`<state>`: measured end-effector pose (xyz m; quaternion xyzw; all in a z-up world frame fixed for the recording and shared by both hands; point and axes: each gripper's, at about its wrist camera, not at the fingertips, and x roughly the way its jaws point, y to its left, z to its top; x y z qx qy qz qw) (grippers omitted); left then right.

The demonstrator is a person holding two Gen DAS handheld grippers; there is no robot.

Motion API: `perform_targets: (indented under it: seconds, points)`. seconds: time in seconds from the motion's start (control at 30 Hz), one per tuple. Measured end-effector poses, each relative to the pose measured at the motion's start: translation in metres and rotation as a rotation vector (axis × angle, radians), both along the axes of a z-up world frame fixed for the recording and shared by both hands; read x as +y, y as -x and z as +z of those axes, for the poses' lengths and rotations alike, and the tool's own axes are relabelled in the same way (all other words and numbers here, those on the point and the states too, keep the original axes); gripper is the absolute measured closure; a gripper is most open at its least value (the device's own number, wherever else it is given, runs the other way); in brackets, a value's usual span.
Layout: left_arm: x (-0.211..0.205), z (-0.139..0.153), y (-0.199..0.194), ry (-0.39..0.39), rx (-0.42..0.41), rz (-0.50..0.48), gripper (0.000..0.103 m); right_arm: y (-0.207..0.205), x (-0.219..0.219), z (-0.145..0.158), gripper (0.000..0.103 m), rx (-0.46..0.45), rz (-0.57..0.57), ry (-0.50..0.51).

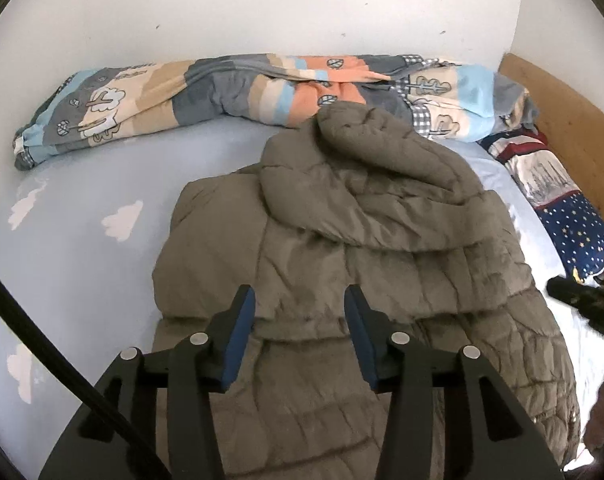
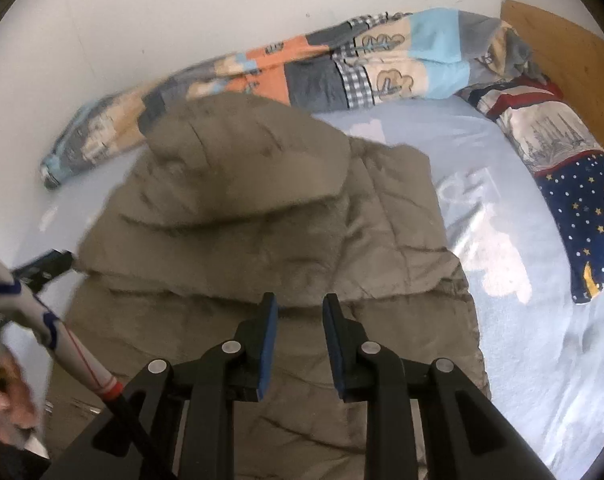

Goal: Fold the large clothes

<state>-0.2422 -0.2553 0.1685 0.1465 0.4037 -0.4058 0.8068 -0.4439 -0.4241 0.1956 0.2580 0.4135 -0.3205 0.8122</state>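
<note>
- The left tongs (image 1: 300, 300) stand parted, their blue pads (image 1: 240, 344) well apart with nothing pinched between them; only the jacket's fabric shows through the gap, lying beneath.
- The right tongs (image 2: 300, 308) are parted too, by a narrower gap, and likewise grip nothing; the pads (image 2: 268, 344) hover over the quilted cloth without pressing on it.
- Whether either pair's tips brush the fabric cannot be told from these views.
- The olive-grey padded jacket (image 1: 342, 240) lies spread on the bed (image 1: 82, 184), back side up, its hood (image 1: 382, 148) pointing away from both tongs toward the wall (image 1: 262, 8).
- Both tongs hang over the jacket's lower back, below the hood and shoulders; the left pair sits nearer the jacket's left edge, the right pair nearer the middle.
- In the right wrist view, the left tongs' dark tip (image 2: 46, 268) shows at the jacket's left edge, and a hand (image 2: 6, 404) appears at the lower left corner, blurred.
- In the left wrist view, the right tongs' black tip (image 1: 582, 300) shows at the jacket's right edge.
- The sheet is pale blue with white clouds.
- A rolled patchwork quilt (image 1: 222, 92) runs along the wall, just beyond the hood, which touches or overlaps it.
- A navy starred pillow (image 1: 570, 216) lies to the right, against the wooden headboard (image 1: 574, 120), apart from the jacket.
</note>
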Motion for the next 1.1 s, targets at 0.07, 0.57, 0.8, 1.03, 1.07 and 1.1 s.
perform_targets:
  seconds: [0.07, 0.57, 0.8, 1.03, 1.07, 1.1]
  points:
    - [-0.005, 0.005, -0.011, 0.012, -0.001, 0.005, 0.058, -0.008, -0.003, 0.014, 0.075, -0.025, 0.005, -0.001]
    - [-0.113, -0.007, -0.06, -0.064, -0.001, -0.028, 0.046, -0.149, -0.06, 0.019, 0.057, -0.086, 0.034, -0.012]
    - [-0.109, -0.079, -0.049, -0.154, 0.002, -0.021, 0.044, -0.152, -0.042, -0.069, 0.057, 0.107, 0.073, -0.015]
    - [-0.109, -0.089, -0.043, -0.18, -0.013, -0.013, 0.043, -0.153, -0.053, -0.095, 0.057, 0.126, 0.069, -0.074]
    - [-0.104, -0.083, -0.039, -0.168, -0.02, -0.01, 0.043, -0.152, -0.053, -0.094, 0.057, 0.131, 0.071, -0.078]
    - [-0.1, -0.079, -0.036, -0.152, -0.02, -0.006, 0.043, -0.15, -0.051, -0.09, 0.057, 0.133, 0.067, -0.085]
